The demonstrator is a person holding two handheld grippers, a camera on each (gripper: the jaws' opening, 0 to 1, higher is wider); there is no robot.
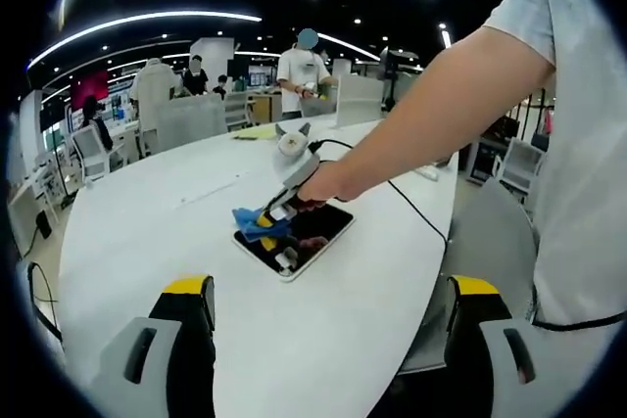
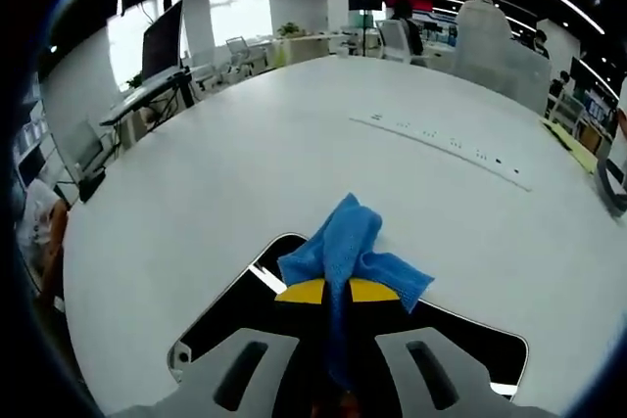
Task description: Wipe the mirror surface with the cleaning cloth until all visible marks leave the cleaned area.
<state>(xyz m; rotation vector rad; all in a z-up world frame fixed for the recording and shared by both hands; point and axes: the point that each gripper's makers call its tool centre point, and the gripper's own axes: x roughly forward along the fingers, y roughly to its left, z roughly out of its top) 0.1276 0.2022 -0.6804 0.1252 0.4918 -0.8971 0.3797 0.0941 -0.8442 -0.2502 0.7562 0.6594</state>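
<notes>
Blue cloth [image 1: 257, 221] bunched on the near-left corner of a dark, white-edged mirror [image 1: 312, 234], flat on a broad white table [image 1: 176, 212]. Seen so in the left gripper view, with the right gripper [image 1: 282, 210] reaching in from the right in a person's hand [image 1: 328, 183], tips pressed down on the cloth (cable trailing back across the tabletop). Left gripper [image 1: 333, 310] low in the foreground, yellow-tipped jaws spread wide apart, nothing between them, well short of the mirror. People standing far behind among desks and chairs.

Right gripper view: looking down along the right gripper [image 2: 338, 291], yellow tips drawn close and clenched on the blue cloth [image 2: 351, 247], its folds spilling forward past the tips. Glossy black mirror [image 2: 240, 305] directly beneath, rounded white rim showing at left and lower right. White table [image 2: 294, 134] stretching away beyond, a thin line of small marks [image 2: 441, 144] across it farther off.
</notes>
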